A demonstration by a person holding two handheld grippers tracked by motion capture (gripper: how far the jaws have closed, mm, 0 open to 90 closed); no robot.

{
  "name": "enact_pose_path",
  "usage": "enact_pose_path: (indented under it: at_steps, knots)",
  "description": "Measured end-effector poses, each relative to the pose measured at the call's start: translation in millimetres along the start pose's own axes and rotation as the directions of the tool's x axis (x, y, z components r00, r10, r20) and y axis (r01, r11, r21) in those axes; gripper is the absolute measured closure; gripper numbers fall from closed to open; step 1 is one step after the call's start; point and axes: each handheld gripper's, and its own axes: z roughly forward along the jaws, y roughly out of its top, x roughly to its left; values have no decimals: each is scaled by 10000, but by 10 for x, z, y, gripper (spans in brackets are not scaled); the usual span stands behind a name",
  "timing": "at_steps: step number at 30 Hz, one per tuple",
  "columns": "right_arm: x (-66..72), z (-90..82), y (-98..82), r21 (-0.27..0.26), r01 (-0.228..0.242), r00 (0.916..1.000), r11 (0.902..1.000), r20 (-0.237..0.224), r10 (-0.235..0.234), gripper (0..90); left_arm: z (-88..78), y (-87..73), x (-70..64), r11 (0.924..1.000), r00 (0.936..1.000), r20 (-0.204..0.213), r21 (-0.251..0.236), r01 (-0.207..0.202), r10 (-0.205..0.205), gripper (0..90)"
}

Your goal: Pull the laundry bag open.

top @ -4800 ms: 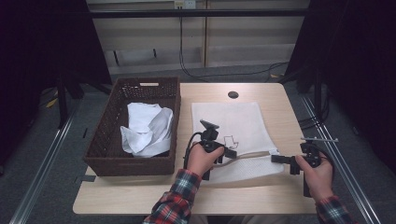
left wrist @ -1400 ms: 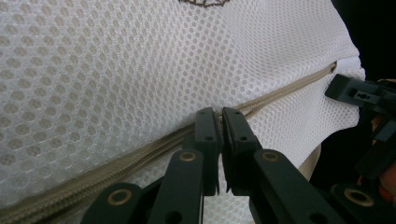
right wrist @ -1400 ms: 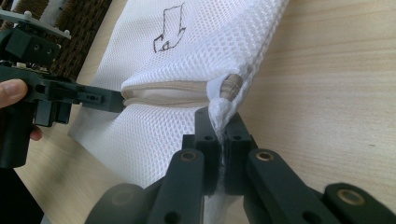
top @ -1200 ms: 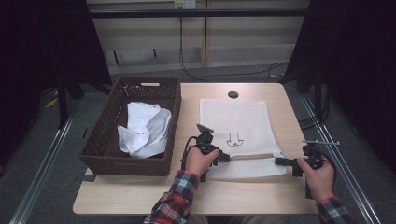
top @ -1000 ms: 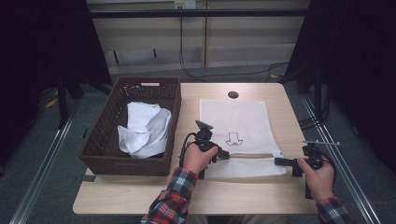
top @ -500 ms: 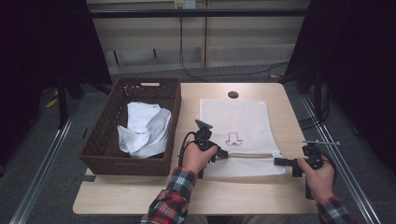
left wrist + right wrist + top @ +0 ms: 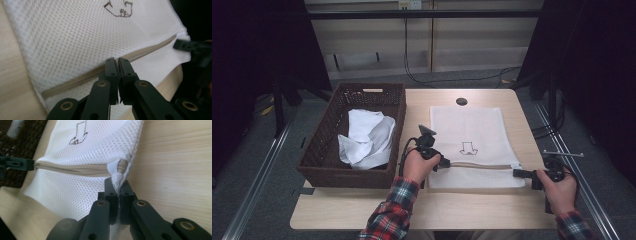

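the left hand-held gripper (image 7: pixel 117 61) is pressed together on the zipper (image 7: pixel 82 76) of the white mesh bag (image 7: pixel 472 132) near the counter's (image 7: pixel 447 210) front edge; the right hand-held gripper (image 7: pixel 117 185) pinches the bag's corner. the zip looks closed, and the cloths (image 7: pixel 364 137) wait in the basket (image 7: pixel 319 150).

free: bare table (image 7: pixel 492 212) near edge | blocked: left by basket (image 7: pixel 327 150), middle by mesh bag (image 7: pixel 482 130)

To my left a dark wicker basket (image 7: pixel 322 150) sits on my light wooden table (image 7: pixel 422 210), with crumpled white cloth (image 7: pixel 367 137) piled inside it. A small dark round hole (image 7: pixel 461 101) marks the table's far edge.
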Motion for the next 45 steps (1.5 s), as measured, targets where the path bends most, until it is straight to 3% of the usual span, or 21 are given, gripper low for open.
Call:
enact_pose_path:
  at_steps: [1, 2, 3, 5, 6, 7, 8, 10, 11, 12, 15, 16, 17, 20, 22, 30, 31, 36, 38, 41, 45]
  knots:
    - [-53, -14, 1, -66, -410, 9979, 9991, -499, 406, 880, -9, -3, 8, 9999, 9997, 193, 4, 123, -123, 874]
    - [-70, -27, 0, -110, -560, 9961, 9984, -690, 551, 879, -10, -7, -6, 10000, 9996, 274, 43, 64, -66, 873]
    - [-54, -37, -1, -141, -296, 9986, 9995, -441, 289, 879, -9, -5, -29, 9998, 9999, 18, 100, -143, 142, 873]
    - [-28, -47, -1, -142, -255, 9993, 9996, -274, 251, 880, -17, 3, -33, 10000, 9998, 182, -59, -2, 3, 874]
    - [-35, -55, 2, -190, -278, 9991, 9994, -325, 271, 880, -30, 5, -27, 10000, 10000, 31, -91, -30, 30, 873]
    - [-42, -70, 1, -232, -383, 9988, 9990, -321, 376, 880, -64, 5, -8, 9998, 9982, -577, -128, -179, 172, 874]
    - [-59, -93, 0, -311, -174, 9996, 9994, 216, 181, 880, -109, 9, 43, 9997, 9994, -342, -243, 19, -27, 873]
    - [-151, -132, -1, -376, -737, 9970, 9966, -267, 727, 880, -188, 5, 101, 9991, 9988, -448, -384, 188, -205, 874]
    - [-188, -151, -1, -478, -885, 9960, 9949, -188, 877, 880, -208, 7, 106, 9992, 9986, -482, -349, 203, -219, 874]
    - [-186, -145, 0, -460, -776, 9970, 9959, 11, 777, 880, -221, 9, 89, 9992, 9975, -698, -397, 94, -121, 874]
    - [-156, -111, 0, -397, -493, 9983, 9980, 278, 505, 880, -263, 16, 106, 9986, 9982, -576, -510, 113, -142, 873]
    - [-191, -116, 1, -447, -748, 9972, 9962, 18, 749, 880, -272, 15, 117, 9987, 9981, -597, -503, 103, -133, 873]
    - [-203, -120, 5, -429, -813, 9966, 9958, 127, 819, 880, -278, 13, 122, 9984, 9987, -452, -519, 212, -235, 873]
    - [-212, -106, 2, -390, -860, 9963, 9955, 54, 862, 879, -294, 7, 88, 9982, 9970, -773, -592, 23, -69, 873]
    - [-202, -100, 1, -366, -646, 9978, 9972, 128, 651, 879, -312, 7, 83, 9978, 9967, -801, -664, 36, -90, 873]
    - [-200, -87, 13, -329, -789, 9969, 9963, 18, 790, 879, -364, 0, 77, 9976, 9975, -706, -686, -84, 35, 872]
    - [-199, -90, 14, -363, -711, 9974, 9968, 98, 715, 879, -377, 1, 70, 9973, 9957, -918, -709, -195, 129, 872]
    - [-177, -91, 12, -389, -645, 9979, 9972, 2, 645, 879, -449, 6, 96, 9966, 9978, -649, -824, 37, -91, 872]
    - [-173, -69, 11, -279, -565, 9984, 9980, 32, 567, 879, -462, 2, 97, 9970, 9968, -798, -770, -112, 51, 872]
    - [-161, -56, 6, -256, -524, 9986, 9983, -91, 522, 878, -450, -6, 109, 9968, 9961, -883, -805, -28, -43, 871]
    - [-121, -30, 11, -252, -287, 9994, 9993, -201, 282, 877, -416, -15, 106, 9972, 9916, -1296, -737, -140, 44, 863]
